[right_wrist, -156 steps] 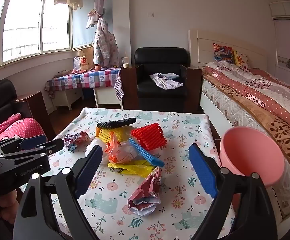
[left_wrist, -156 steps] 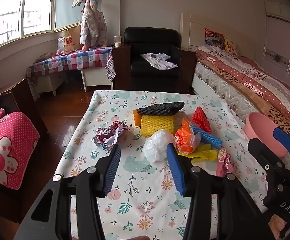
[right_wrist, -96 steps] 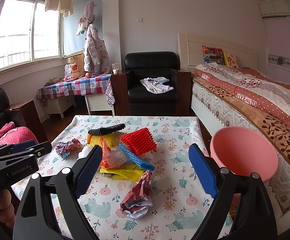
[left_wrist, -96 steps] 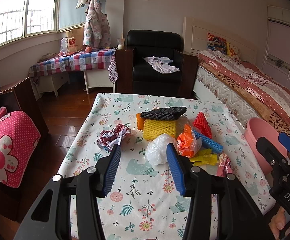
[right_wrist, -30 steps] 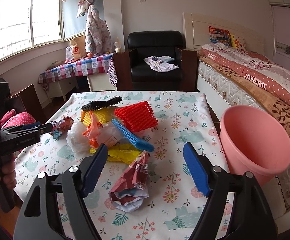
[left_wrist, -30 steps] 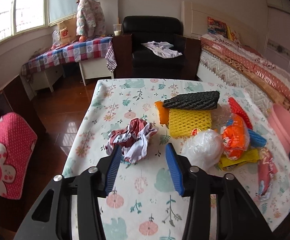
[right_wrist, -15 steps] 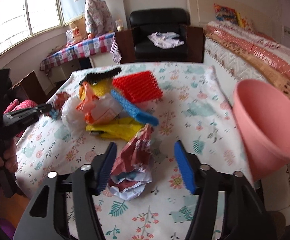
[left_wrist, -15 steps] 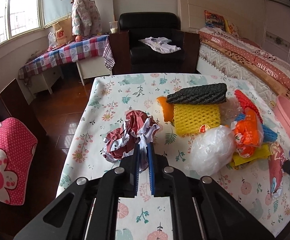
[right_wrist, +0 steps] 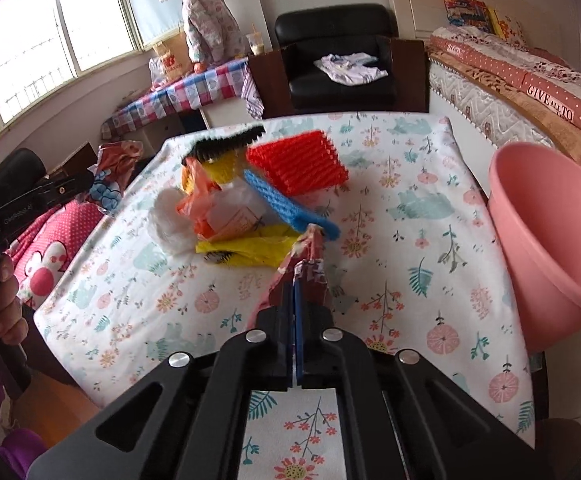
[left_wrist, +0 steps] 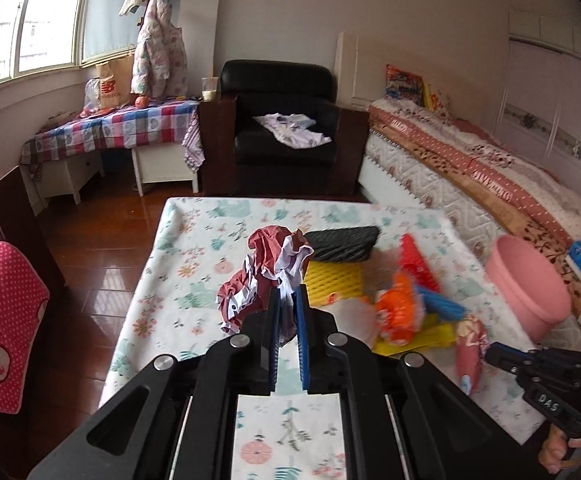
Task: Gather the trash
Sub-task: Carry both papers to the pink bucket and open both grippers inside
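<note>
Trash is what I see in both views. On my left wrist camera, my left gripper [left_wrist: 288, 304] is clamped on a crumpled red-and-white wrapper [left_wrist: 266, 276], held above the floral desk [left_wrist: 194, 248]; a pink bucket [left_wrist: 524, 284] sits at the desk's right edge. On my right wrist camera, my right gripper [right_wrist: 293, 292] is pinched tight on a crumpled red wrapper [right_wrist: 304, 268] just beside the yellow bag [right_wrist: 250, 246] in the pile.
</note>
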Available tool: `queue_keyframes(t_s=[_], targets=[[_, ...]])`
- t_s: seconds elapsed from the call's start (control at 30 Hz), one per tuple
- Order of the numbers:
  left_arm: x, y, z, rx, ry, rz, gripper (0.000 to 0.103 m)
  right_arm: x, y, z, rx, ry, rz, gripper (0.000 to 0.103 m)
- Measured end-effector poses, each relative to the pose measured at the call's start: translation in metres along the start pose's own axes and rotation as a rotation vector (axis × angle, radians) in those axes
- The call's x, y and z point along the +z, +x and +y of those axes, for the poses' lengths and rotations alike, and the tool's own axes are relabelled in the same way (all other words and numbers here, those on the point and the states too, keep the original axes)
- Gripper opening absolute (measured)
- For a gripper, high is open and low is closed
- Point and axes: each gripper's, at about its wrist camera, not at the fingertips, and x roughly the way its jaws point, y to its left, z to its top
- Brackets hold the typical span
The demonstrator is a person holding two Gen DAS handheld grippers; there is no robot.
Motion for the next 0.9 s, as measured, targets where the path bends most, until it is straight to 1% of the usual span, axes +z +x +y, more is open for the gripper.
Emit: queue_keyframes(t_s=[0.1,0.17,0.3,0.57,0.73,0.9], targets=[[0.006,-0.007,-0.014,-0.036,0.004,-0.016,0.007,0.004,-0.012,-0.004,-0.005,-0.003,-0.039,0.001],[0.01,-0.012,-0.027,-0.072,0.01,-0.028,0.007,0.006,-0.019,-0.007,-0.015,0.001,-0.066,0.001],[0.017,-0.015,-0.054,-0.136,0.04,-0.04,0.007,0.013,-0.036,-0.027,-0.054,0.039,-0.121,0.001],[0.027,-0.004,-0.136,-0.29,0.127,-0.052,0.007,0.021,-0.069,-0.085,-0.2,0.126,-0.209,0.001],[0.027,0.01,-0.191,-0.381,0.167,-0.041,0.007,0.022,-0.083,-0.125,-0.277,0.188,-0.238,0.001],[0.026,0.026,-0.24,-0.461,0.196,-0.015,0.007,0.018,-0.088,-0.158,-0.331,0.238,-0.25,0.001]])
